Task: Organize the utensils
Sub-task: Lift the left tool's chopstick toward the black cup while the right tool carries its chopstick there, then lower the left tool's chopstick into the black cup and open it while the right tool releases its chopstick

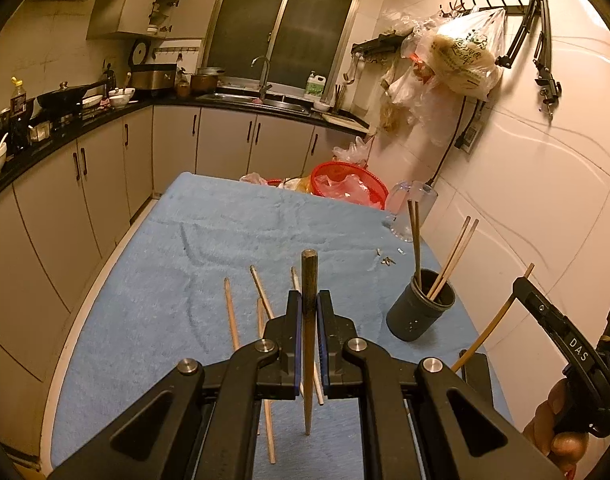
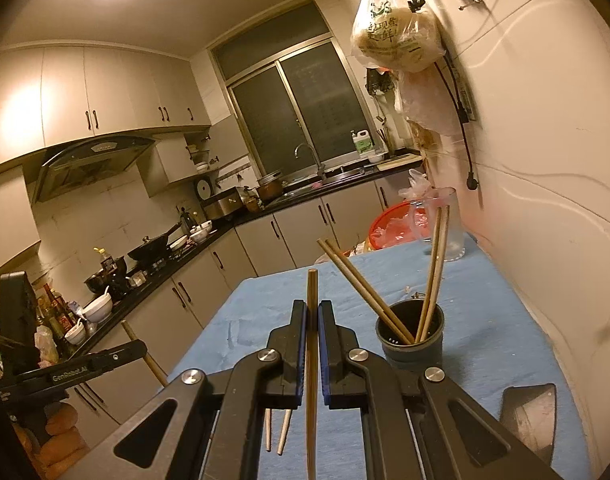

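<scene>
Two grippers each clamp one chopstick above the blue cloth [image 1: 153, 280] covering the table. The left gripper [image 1: 309, 300] is closed on a dark brown chopstick [image 1: 308, 280]. Its long axis runs along the fingers, thick blunt end forward and up, tapered tip hanging back toward the camera. The right gripper [image 2: 312, 312] grips a lighter brown chopstick [image 2: 312, 292] in the same manner, square end forward, point trailing below the jaws. In the left wrist view, the right gripper appears at the right edge with its chopstick slanting up; a hand [image 1: 553, 428] wraps its handle. In the right wrist view, the left gripper sits low at the left edge.

Loose pale chopsticks [image 1: 231, 312] lie on the cloth under the left gripper, roughly parallel, running away from the camera. Further right stands a dark cylindrical holder [image 1: 421, 308], upright near the wall, containing several chopsticks leaning outward. Beyond it stands a clear jug [image 1: 409, 204], then a red basket [image 1: 347, 184] at the table's far end.
</scene>
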`<action>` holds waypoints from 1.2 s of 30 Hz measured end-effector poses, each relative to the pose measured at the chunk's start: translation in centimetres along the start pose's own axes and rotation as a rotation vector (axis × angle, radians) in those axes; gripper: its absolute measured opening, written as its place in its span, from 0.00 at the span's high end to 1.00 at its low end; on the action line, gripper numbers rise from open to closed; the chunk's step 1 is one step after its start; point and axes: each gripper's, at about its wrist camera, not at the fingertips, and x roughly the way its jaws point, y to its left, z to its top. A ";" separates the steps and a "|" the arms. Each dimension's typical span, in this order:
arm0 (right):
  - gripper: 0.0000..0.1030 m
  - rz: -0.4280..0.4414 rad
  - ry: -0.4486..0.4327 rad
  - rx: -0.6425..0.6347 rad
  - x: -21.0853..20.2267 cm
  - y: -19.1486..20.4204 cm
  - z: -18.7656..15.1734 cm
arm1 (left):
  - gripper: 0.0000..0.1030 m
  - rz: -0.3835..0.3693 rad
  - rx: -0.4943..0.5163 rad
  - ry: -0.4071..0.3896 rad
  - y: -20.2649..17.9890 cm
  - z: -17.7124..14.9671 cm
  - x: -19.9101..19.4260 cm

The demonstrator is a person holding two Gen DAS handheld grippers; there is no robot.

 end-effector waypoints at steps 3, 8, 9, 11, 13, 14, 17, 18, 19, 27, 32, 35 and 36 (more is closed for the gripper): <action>0.94 -0.010 -0.010 0.002 -0.3 -0.4 0.3 | 0.93 -0.004 0.008 0.000 -0.4 0.2 -0.1; 0.94 -0.028 -0.037 0.020 -1.1 -1.6 1.5 | 0.93 -0.013 0.033 -0.018 -1.5 1.1 -0.6; 0.94 -0.034 -0.042 0.025 -1.2 -1.9 1.8 | 0.93 -0.015 0.038 -0.020 -1.7 1.2 -0.7; 0.94 -0.041 -0.045 0.039 -1.4 -2.5 2.3 | 0.93 -0.028 0.046 -0.021 -2.2 1.7 -0.7; 0.94 -0.035 -0.048 0.058 -1.6 -3.1 2.8 | 0.93 -0.037 0.059 -0.024 -3.0 2.2 -0.7; 0.94 -0.035 -0.051 0.064 -1.7 -3.3 3.0 | 0.93 -0.040 0.064 -0.025 -3.3 2.4 -0.7; 0.94 -0.036 -0.061 0.085 -1.9 -4.2 4.0 | 0.93 -0.056 0.081 -0.030 -4.5 3.1 -0.7; 0.94 -0.038 -0.069 0.094 -2.1 -4.6 4.5 | 0.93 -0.063 0.086 -0.030 -4.9 3.4 -0.7; 0.94 -0.038 -0.076 0.098 -2.3 -4.9 5.0 | 0.93 -0.071 0.091 -0.032 -5.3 3.7 -0.7; 0.94 -0.063 -0.144 0.090 -3.2 -6.0 8.8 | 0.93 -0.132 0.132 -0.055 -9.2 7.1 -0.7; 0.94 -0.086 -0.171 0.095 -2.7 -6.8 11.3 | 0.93 -0.149 0.146 -0.072 -11.6 9.2 0.0; 0.94 -0.097 -0.186 0.099 -2.1 -7.3 12.6 | 0.93 -0.163 0.150 -0.080 -12.9 10.4 0.5; 0.94 -0.106 -0.190 0.097 -1.8 -7.5 13.0 | 0.93 -0.167 0.150 -0.084 -13.3 10.8 0.7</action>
